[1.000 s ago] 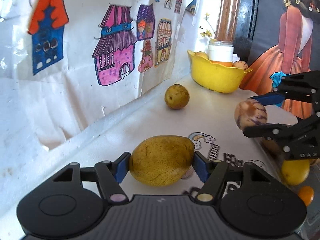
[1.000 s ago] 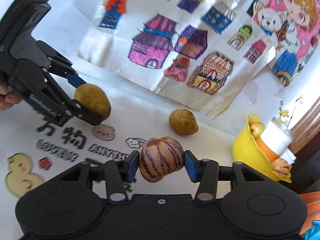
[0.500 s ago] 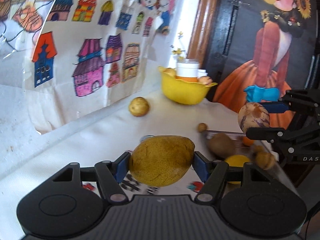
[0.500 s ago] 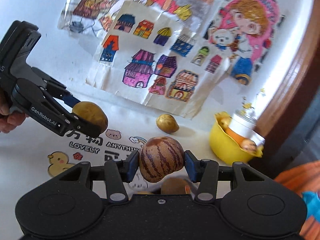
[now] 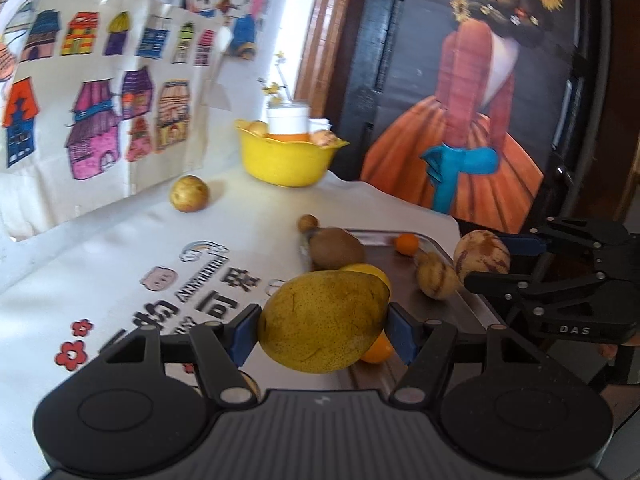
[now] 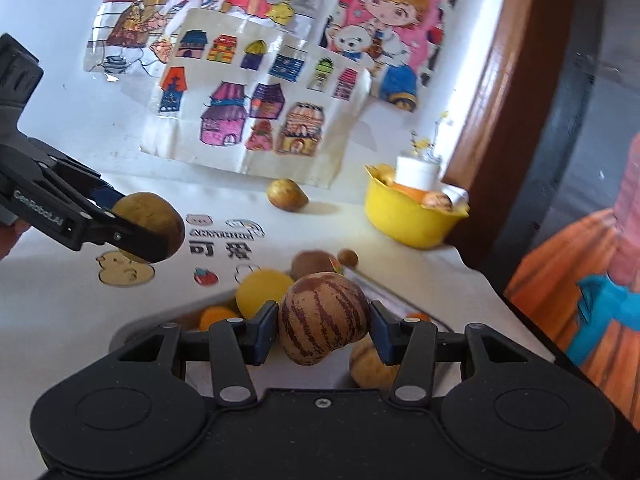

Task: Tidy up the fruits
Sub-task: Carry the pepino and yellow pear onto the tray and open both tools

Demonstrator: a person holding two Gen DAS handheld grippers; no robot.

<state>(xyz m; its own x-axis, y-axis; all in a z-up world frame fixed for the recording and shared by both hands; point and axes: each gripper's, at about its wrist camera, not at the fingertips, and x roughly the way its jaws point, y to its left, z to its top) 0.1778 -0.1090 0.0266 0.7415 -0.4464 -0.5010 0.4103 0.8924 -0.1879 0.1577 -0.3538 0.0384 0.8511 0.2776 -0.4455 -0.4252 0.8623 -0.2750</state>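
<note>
The left gripper squeezes a big yellow-brown pear between its two blue pads, one pad on each side. The pear hangs in the air above the near corner of a metal tray. The right gripper squeezes a round cream fruit with purple-brown stripes, a pepino melon. It also hangs above the tray.

Under and just past the left gripper, in the tray, lie a yellow lemon and a small orange fruit, partly hidden by the pear. A brown kiwi sits farther ahead at the tray's edge. A second striped fruit lies to the right of the pear, near the right gripper. A tiny orange sits at the far end of the tray.

A small brown round fruit rests on the white tablecloth just past the kiwi. Another pear sits alone on the cloth, well ahead and to the left. A yellow bowl stands far ahead by the wall, with a white cup and some fruit inside. Colourful house drawings hang on the wall to the left.
</note>
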